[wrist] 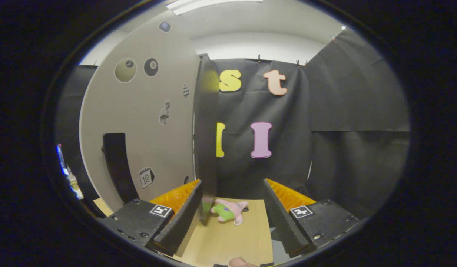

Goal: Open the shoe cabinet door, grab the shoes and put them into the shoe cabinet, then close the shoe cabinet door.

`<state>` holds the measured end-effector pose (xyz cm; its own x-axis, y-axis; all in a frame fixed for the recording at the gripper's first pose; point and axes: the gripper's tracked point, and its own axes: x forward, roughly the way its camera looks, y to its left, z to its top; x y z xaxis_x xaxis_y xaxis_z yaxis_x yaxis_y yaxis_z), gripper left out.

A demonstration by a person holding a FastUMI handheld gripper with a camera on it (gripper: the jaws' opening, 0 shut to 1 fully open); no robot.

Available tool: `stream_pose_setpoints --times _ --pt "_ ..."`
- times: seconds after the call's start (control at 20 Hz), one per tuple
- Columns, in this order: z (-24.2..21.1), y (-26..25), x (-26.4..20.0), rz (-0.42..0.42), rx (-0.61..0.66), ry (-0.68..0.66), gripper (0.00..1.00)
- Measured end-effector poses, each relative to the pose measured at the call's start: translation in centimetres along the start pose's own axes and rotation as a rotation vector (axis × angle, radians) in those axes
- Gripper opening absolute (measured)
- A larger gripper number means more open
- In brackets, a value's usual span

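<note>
Against the booth wall, cabinet: the shoe cabinet (pixel 139 122) stands tall and pale grey beyond the left finger, on the left side of the wooden floor board; small stickers dot its face.
Door: the shoe cabinet door (pixel 205 141) is swung open and seen nearly edge-on as a dark upright slab, its lower end coming down to the board just beside the shoes.
Handle: a dark, upright handle (pixel 117 167) sits low on the cabinet's grey face, well left of the door edge.
Board: the wooden floor board (pixel 232 241) is light tan and runs from between the fingers to the foot of the black cloth wall; its far edge meets the cloth.
Gripper: the gripper (pixel 234 218) is held wide open, its two fingers far apart and gripping nothing; bare board lies between them.
Shoes: the shoes (pixel 228 211), small, pink with a green patch, lie on their side near the board's far edge, just ahead of the fingers and between their lines, nearer the left finger and touching or almost touching the door's foot; which cannot be told.
Hand: a bit of a hand (pixel 241 262) shows at the board's near edge, behind the fingers.
</note>
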<state>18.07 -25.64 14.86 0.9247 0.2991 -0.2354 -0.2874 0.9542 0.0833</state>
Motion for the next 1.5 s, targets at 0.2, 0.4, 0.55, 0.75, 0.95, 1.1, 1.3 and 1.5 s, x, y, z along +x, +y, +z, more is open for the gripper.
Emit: stream_pose_setpoints --times 0.2,0.4,0.55,0.75,0.95,1.1,1.3,1.5 --pt "0.3 5.7 -0.3 0.143 -0.070 -0.017 0.88" --pt "-0.4 10.1 -0.3 0.155 -0.076 0.021 0.89" --pt "0.1 12.2 0.1 0.124 -0.118 0.011 0.89" --pt "0.2 15.2 0.9 0.085 -0.142 -0.022 0.89" --pt "0.1 18.3 1.9 0.052 -0.127 -0.044 0.89" --pt "-0.3 20.5 3.2 0.059 -0.080 -0.037 0.89" --pt "-1.2 23.0 5.7 0.097 -0.023 -0.014 0.90" --pt "-1.9 26.2 6.8 0.133 0.009 -0.003 0.95"
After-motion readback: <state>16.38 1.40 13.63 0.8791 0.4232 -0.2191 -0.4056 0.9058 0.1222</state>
